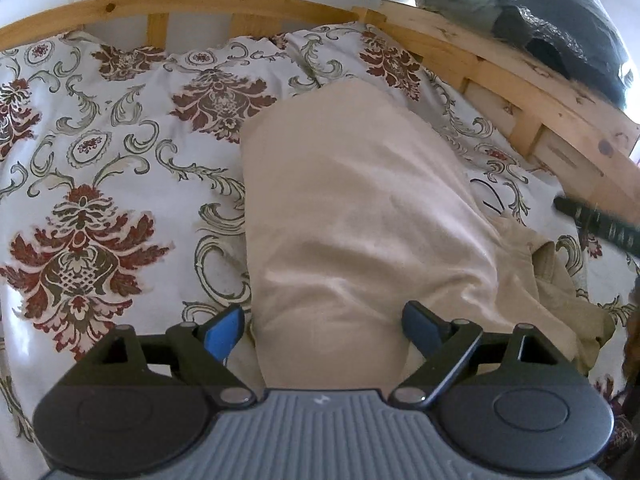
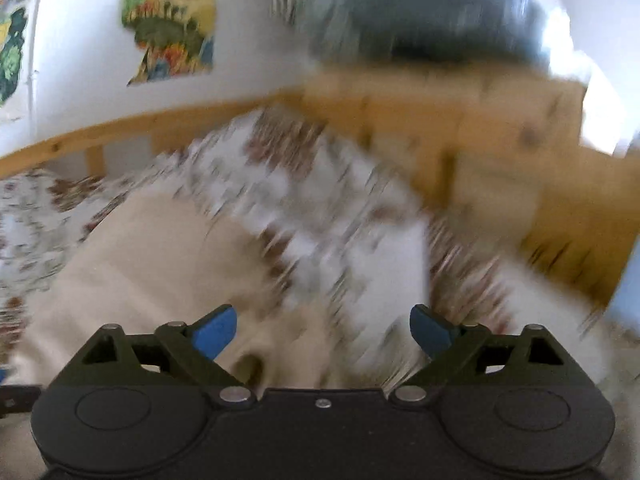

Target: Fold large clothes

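The beige trousers (image 1: 352,216) are lying folded lengthwise on the bed (image 1: 100,168), near its wooden rail (image 1: 520,92). Both the left gripper (image 1: 324,328) and the right gripper (image 2: 324,330) are holding their jaws apart, gripping nothing. For the next fold, each should be pinching all layers at one end.

A white bedspread (image 1: 120,152) printed with dark red medallions and grey-green scrolls covers the bed. A pale wooden bed frame (image 1: 208,4) with slats runs along the far side and the right. Above its right rail sits a plastic-wrapped bundle (image 1: 532,12) of dark and teal cloth. Colourful posters (image 2: 172,20) hang on the white wall (image 2: 80,60).
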Demonstrator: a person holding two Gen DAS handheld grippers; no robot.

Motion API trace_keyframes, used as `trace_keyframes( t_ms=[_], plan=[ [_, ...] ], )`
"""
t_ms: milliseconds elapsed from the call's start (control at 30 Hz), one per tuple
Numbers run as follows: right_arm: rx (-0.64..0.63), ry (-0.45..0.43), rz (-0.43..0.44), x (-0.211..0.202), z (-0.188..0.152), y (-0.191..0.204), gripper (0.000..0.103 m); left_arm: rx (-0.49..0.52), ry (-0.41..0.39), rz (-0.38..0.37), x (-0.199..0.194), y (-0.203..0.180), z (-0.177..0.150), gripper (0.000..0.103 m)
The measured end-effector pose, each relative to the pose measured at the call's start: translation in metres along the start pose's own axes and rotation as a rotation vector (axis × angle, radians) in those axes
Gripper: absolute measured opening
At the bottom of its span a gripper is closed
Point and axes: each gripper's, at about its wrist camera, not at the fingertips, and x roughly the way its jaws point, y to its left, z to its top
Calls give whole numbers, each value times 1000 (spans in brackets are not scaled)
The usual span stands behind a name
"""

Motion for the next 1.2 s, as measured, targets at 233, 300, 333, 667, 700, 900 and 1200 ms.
trace_keyframes(
  t_ms=[233,300,333,667,700,900,1200],
  plan=[
    [-240,-147,155,20,44,56,102,-46,19,-42,6,13,1,95],
    [-303,-159,217,42,53,77,102,-56,18,-50,6,16,0,95],
    [-350,-166,233,55,54,89,101,-57,17,-53,6,16,0,95],
    [-439,50,184,144,18,123,95,-73,35,-95,17,24,2,97],
    [-410,62,179,151,14,120,96,-77,35,-95,18,23,2,99],
    [-294,119,188,136,24,92,98,-96,33,-108,15,26,5,99],
    [-24,95,133,31,19,13,102,-181,-43,-128,-2,32,12,99]
  ],
)
